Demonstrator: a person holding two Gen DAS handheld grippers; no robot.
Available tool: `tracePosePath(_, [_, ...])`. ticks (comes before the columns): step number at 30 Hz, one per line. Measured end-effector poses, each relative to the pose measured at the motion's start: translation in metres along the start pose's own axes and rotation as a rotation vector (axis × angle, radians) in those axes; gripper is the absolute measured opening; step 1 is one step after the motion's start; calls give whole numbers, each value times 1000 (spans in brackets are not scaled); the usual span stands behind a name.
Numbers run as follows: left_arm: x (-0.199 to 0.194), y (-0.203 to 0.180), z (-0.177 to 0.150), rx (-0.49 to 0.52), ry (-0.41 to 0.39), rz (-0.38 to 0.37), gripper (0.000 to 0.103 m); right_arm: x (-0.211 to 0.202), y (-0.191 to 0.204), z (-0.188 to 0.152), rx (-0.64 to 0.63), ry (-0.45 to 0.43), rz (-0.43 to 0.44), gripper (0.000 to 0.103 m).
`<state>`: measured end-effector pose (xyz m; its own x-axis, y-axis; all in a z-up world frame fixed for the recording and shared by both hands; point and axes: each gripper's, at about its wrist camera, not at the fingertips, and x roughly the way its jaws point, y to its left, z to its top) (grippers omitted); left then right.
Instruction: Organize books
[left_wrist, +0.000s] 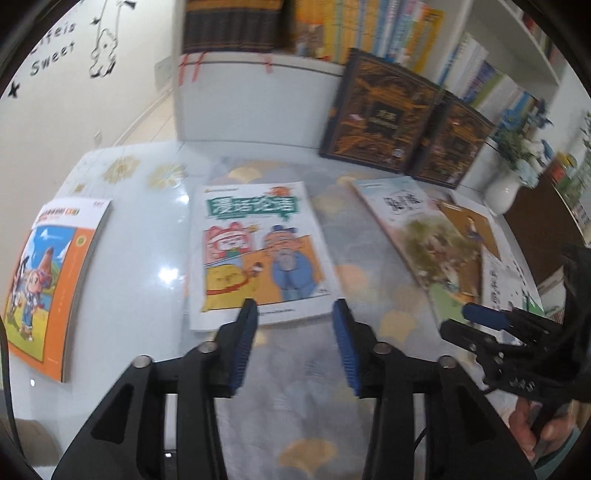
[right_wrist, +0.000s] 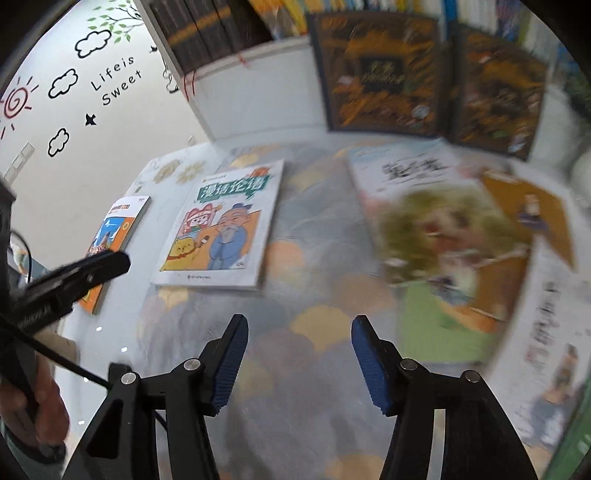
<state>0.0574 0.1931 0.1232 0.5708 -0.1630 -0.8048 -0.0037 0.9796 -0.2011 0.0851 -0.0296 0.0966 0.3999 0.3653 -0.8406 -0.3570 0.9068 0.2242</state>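
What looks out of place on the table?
Books lie scattered flat, none squared up. The orange book overhangs the left table edge. The cartoon book sits alone mid-table. On the right, the green-tree book overlaps another, both skewed. Two dark books lean against the shelf unit. No damage visible.

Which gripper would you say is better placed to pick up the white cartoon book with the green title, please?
Left, probably. The left gripper is open with the cartoon book's near edge right between its fingertips. The right gripper, also open, faces bare tablecloth, with that book off to its left.
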Motion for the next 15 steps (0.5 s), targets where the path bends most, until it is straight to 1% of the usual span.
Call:
tracePosePath(1, [-2, -6, -1, 7, -5, -6, 54, -9, -4, -7, 0, -9, -13, 56])
tracePosePath(2, [-5, -13, -2, 17, -14, -13, 60, -17, -9, -13, 5, -16, -21, 57])
tracePosePath(3, [-8, -22, -4, 28, -23, -17, 63, -27, -15, -21, 19, -26, -35, 57])
tracePosePath(5, [-12, -36, -7, 48, -25, -31, 63, -36, -24, -31, 41, -31, -53, 57])
tracePosePath(7, [-13, -52, -10, 62, -19, -57, 63, -44, -36, -44, 74, -14, -60, 57])
tracePosePath(10, [-12, -74, -16, 80, -7, -90, 68, -50, -56, -64, 130, 22, -85, 57])
tracePosePath(13, [-7, -97, -25, 102, 18, -116, 68, -53, -82, -89, 178, 72, -124, 57])
tracePosePath(15, [-2, -114, -32, 114, 43, -135, 68, -55, -96, -106, 189, 96, -165, 57])
